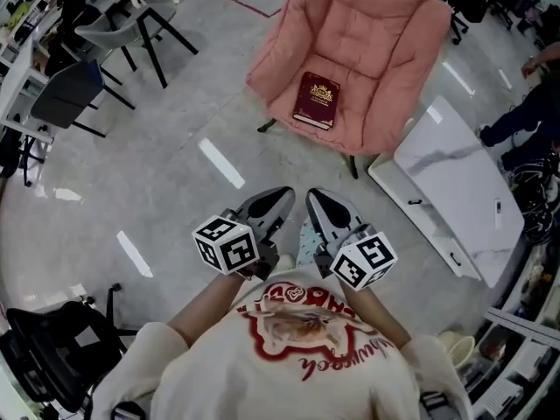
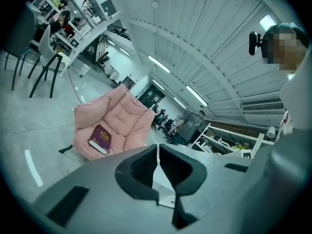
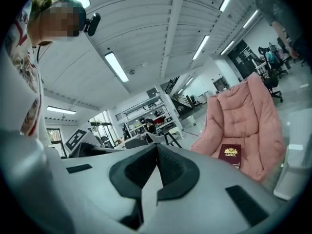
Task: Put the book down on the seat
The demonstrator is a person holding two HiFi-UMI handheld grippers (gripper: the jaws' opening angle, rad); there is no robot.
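Nearest the person's chest, the left gripper (image 1: 278, 201) & right gripper (image 1: 322, 206) are held side by side, well short of the pink chair (image 1: 376, 24) and pointing roughly toward it. Each gripper's own view shows its jaws pressed together w/ nothing between them, so both are closed & empty. Bare floor (image 1: 175, 156) lies between the grippers and the chair.

On the chair itself, the book (image 1: 316, 100), dark red w/ gold print, lies flat & cover up on the seat (image 1: 354, 122), toward the front edge and well apart from both grippers. Just right of the chair in the head view, a white panel (image 1: 455, 182) lies on the floor. Well left of the chair stand black-legged chairs (image 1: 87, 86) by desks.

Step in hand: the put-down looks done, as the book rests on the seat w/ no gripper on it, so the task is approx complete. The next move prob calls for nothing but staying clear of the chair. If the book needed squaring up, that would mean walking in and nudging gently. It sits near the front edge, so a hard push could slide it off.
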